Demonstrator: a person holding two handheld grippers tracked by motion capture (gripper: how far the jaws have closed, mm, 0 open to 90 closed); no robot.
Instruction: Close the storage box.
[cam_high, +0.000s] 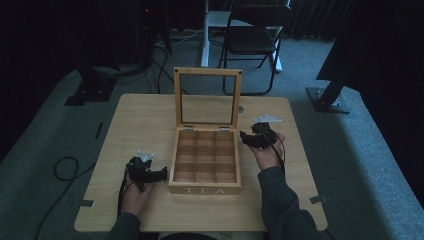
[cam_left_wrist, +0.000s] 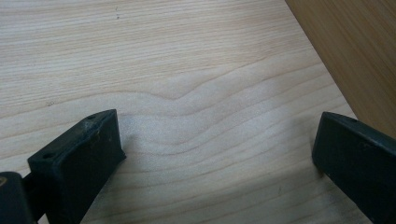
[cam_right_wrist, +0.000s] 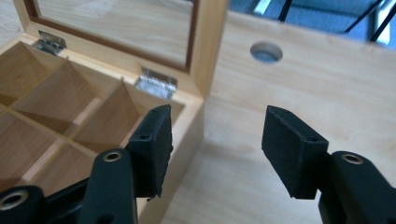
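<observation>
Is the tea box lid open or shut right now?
Open: the lid stands upright behind the tea box, hinges visible, exposing empty compartments.

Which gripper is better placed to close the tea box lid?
Right, probably. The right gripper sits open beside the tea box at its hinge end, next to the upright lid. The left gripper rests low by the front corner.
</observation>
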